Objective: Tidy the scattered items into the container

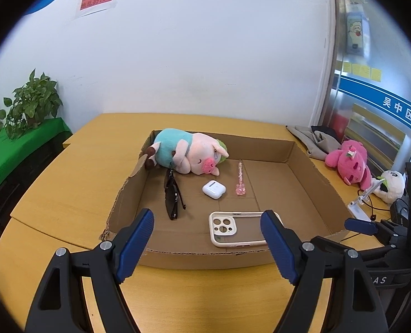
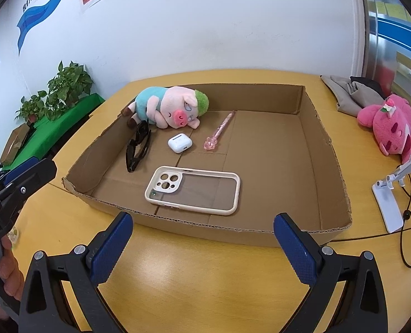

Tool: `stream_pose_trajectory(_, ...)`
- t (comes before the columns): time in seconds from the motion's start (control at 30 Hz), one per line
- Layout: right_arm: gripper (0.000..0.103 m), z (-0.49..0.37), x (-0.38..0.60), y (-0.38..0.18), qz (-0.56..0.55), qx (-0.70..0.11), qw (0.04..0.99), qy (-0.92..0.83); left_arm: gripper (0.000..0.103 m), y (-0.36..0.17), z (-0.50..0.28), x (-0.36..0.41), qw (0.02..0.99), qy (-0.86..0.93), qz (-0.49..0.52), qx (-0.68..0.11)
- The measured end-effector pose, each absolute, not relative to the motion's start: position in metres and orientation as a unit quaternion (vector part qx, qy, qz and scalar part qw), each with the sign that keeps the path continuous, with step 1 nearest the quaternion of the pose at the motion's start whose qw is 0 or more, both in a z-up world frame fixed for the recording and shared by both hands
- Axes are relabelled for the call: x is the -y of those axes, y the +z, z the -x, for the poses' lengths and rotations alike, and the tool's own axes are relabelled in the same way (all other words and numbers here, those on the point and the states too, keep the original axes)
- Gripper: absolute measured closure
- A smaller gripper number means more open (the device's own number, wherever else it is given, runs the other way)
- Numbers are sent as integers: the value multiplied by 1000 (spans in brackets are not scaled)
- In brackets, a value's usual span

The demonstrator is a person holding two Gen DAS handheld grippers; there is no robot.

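The cardboard box (image 2: pixel 327 166), a shallow open tray, sits on the table (image 2: pixel 205 283) directly ahead of both tongs, its near wall just beyond their tips. Inside, the phone case (image 2: pixel 192 189) lies flat nearest the tongs, long axis running across the view, camera cutout toward the left. Beyond it and left, the black sunglasses (image 2: pixel 138 147) lie folded, long axis running away from the tongs. The white earbud case (image 2: pixel 179 143) rests further in, near the middle, with the pink pen (image 2: pixel 218 133) just right of it, long axis pointing away, ornamented end nearer the tongs. The plush pig (image 2: pixel 168 107) lies on its side in the far left corner, snout toward the right.

The table is yellow wood-grain, set against a white wall. Right of the box, outside it, lie a pink plush toy (image 2: pixel 388 123), grey cloth (image 2: pixel 352 94) and a white phone stand (image 2: pixel 388 202). Left of the table stand potted plants (image 2: pixel 64 91) on a green-covered surface.

The left tongs (image 1: pixel 207 245) are spread wide, holding nothing, hovering over the box's near wall. The right tongs (image 2: pixel 204 249) are likewise spread wide and hold nothing, over bare table short of the box.
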State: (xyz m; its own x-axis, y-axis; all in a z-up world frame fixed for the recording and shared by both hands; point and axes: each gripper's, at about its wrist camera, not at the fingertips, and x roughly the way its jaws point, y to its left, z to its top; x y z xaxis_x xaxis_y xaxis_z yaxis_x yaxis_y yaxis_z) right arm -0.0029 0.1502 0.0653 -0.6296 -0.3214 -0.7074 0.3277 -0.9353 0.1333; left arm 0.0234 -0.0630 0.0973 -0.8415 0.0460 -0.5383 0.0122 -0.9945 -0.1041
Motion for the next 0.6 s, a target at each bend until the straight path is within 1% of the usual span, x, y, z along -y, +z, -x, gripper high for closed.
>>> stream_pose_trajectory(0.37, 0, 11, -146, 62, -394, -7, 174, -902, 23, 91, -18, 79, -16, 958, 281, 58)
stream_pose_trajectory(0.6, 0, 14, -148, 62, -397, -11, 172, -901, 23, 91, -17, 74, -18, 958, 281, 53)
